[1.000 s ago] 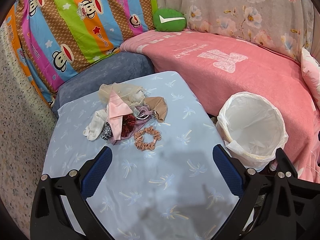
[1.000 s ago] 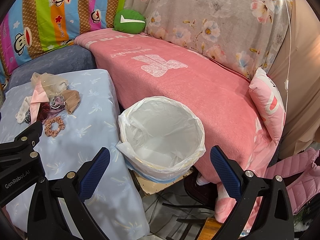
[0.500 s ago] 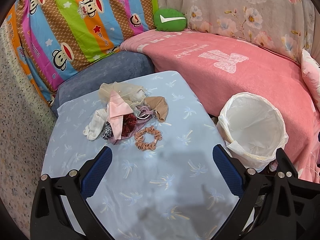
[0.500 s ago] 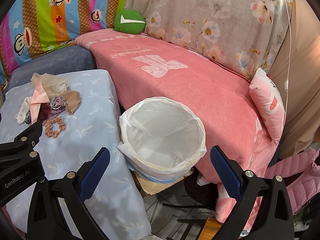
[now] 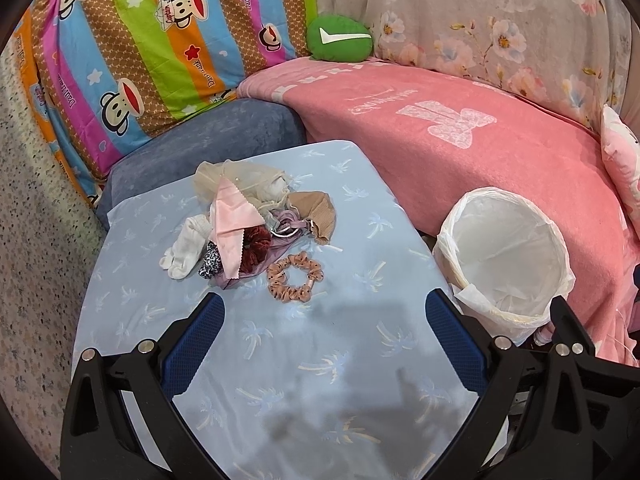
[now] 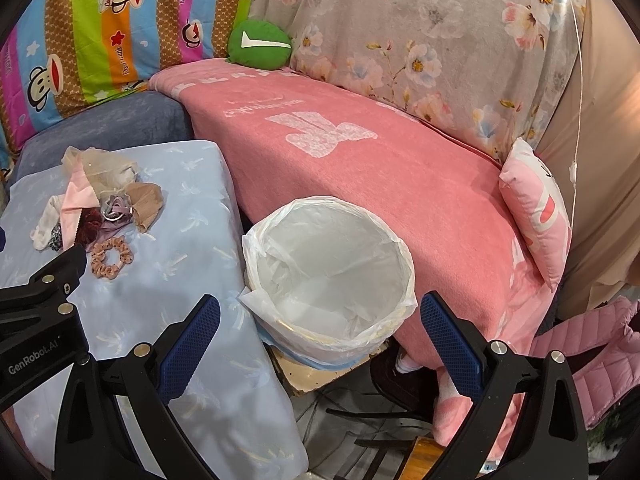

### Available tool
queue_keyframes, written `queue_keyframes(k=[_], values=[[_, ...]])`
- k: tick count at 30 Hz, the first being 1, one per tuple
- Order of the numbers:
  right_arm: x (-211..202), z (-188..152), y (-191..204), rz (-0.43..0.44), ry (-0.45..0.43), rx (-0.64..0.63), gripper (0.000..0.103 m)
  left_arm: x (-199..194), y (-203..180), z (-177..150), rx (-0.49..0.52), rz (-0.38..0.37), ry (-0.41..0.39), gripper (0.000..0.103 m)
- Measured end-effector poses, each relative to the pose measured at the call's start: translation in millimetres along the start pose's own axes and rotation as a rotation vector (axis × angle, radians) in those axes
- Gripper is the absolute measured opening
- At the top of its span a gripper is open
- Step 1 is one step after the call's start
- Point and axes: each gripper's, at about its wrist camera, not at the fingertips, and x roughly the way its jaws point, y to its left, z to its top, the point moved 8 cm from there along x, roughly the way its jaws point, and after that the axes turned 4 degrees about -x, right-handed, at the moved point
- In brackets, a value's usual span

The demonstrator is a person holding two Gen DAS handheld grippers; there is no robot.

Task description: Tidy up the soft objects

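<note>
Almost nothing has changed: both grippers, left [image 5: 320, 344] and right [image 6: 320, 344], still hover with jaws wide and empty; the pile [image 5: 256, 224] at frame centre is untouched, the bin [image 6: 328, 272] empty.

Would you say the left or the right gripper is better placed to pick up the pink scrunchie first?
Left. The left gripper is open, facing the pink scrunchie; the right gripper faces the lined bin instead.
</note>
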Motion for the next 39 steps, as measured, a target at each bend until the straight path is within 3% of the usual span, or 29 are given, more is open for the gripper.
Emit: queue_keyframes(k=[17, 29, 39], values=[[20.2, 20.4, 46.4, 0.041, -0.022, 0.035, 0.097, 38.6, 59.9, 7.7, -0.048, 0.022, 0.009, 0.096], [49.1, 36.7, 110.9, 0.133, -0.028, 0.018, 0.097, 74.4, 119.0, 17.1, -0.116, 0.031, -0.001, 0.096], [86.1, 42.0, 169.1, 0.199, 0.011, -0.017, 0.097, 107.9, 146.3, 27.8, -0.151, 0.028, 0.011, 0.096]])
